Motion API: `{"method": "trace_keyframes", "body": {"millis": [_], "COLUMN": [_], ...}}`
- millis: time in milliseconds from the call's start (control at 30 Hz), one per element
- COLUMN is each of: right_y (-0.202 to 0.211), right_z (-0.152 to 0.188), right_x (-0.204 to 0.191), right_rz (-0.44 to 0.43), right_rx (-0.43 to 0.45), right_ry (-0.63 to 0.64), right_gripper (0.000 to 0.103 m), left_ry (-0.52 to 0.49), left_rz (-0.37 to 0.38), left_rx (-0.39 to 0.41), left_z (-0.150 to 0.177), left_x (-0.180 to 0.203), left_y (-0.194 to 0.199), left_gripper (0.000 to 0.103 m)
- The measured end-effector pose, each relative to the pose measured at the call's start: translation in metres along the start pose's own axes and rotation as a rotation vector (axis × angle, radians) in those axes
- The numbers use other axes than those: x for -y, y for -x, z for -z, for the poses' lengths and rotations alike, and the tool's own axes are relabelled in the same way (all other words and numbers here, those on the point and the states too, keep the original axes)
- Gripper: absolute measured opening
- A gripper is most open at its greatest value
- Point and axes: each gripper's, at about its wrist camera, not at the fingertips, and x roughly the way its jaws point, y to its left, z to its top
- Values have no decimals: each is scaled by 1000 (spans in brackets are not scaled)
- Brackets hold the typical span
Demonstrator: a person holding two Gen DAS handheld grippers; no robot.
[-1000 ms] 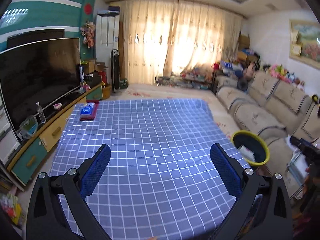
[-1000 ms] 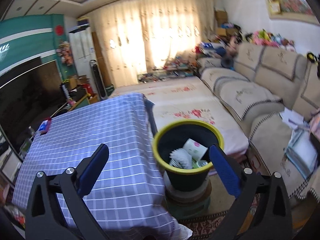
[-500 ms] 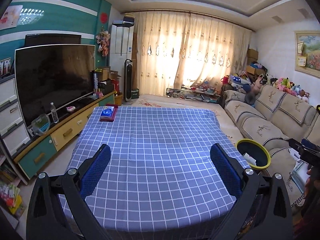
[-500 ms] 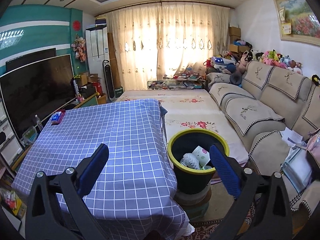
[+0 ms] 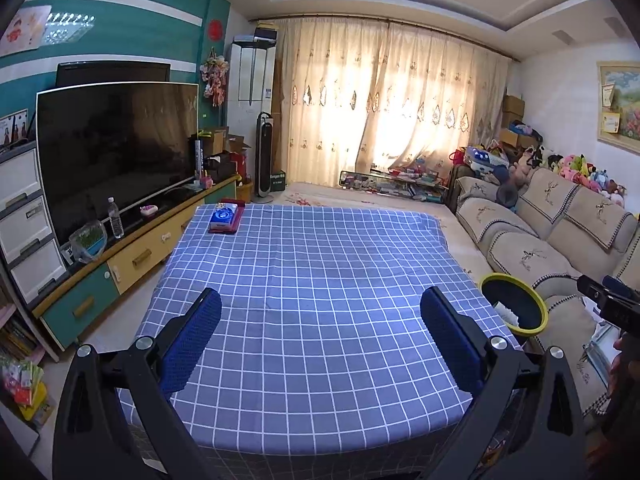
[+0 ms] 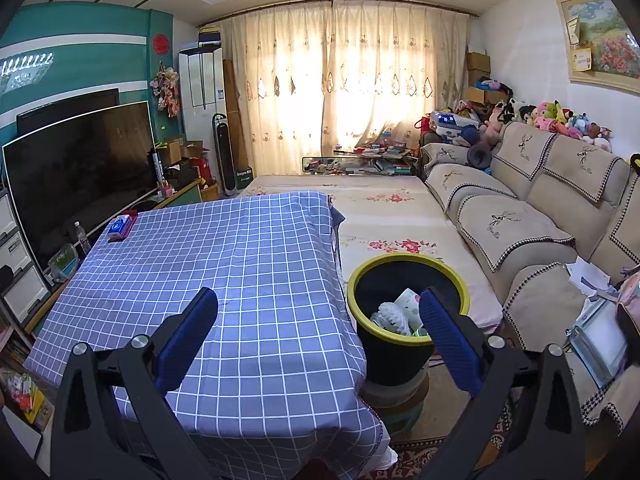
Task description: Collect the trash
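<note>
While both tongs hang spread wide and hold nothing, the left tongs (image 5: 320,320) face the checked surface (image 5: 312,280); the right tongs (image 6: 319,320) have the yellow-rimmed bin (image 6: 404,272) with trash (image 6: 390,316) beside their right finger

A blue pack (image 5: 222,218), perhaps tissues, lies on the checked tablecloth (image 5: 320,280).

Walls: teal with white bands (image 5: 120,12) left; white (image 6: 528,52) right, framed painting (image 6: 604,36).
Window: cream curtains (image 5: 380,108), backlit by daylight.
Furniture: beige sofa (image 6: 520,208); dark television (image 5: 116,148) on low cabinet (image 5: 132,256); table under blue checked cloth (image 5: 312,292).
Floor: floral covering (image 6: 380,204).
</note>
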Motion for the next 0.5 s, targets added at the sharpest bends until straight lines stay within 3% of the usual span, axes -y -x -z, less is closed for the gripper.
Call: {"method": "trace_keyframes", "body": {"millis": [500], "right_y": [-4], "right_z": [4], "right_x": [4], "right_rz": [-3], "right_rx": [-4], "right_ry": [-13], "right_gripper": [96], "left_ry": [-16], "left_rz": [3], "left_rx": [-13], "left_z": [2], "left_x": [7], "left_y": [-7], "left_gripper": [98]}}
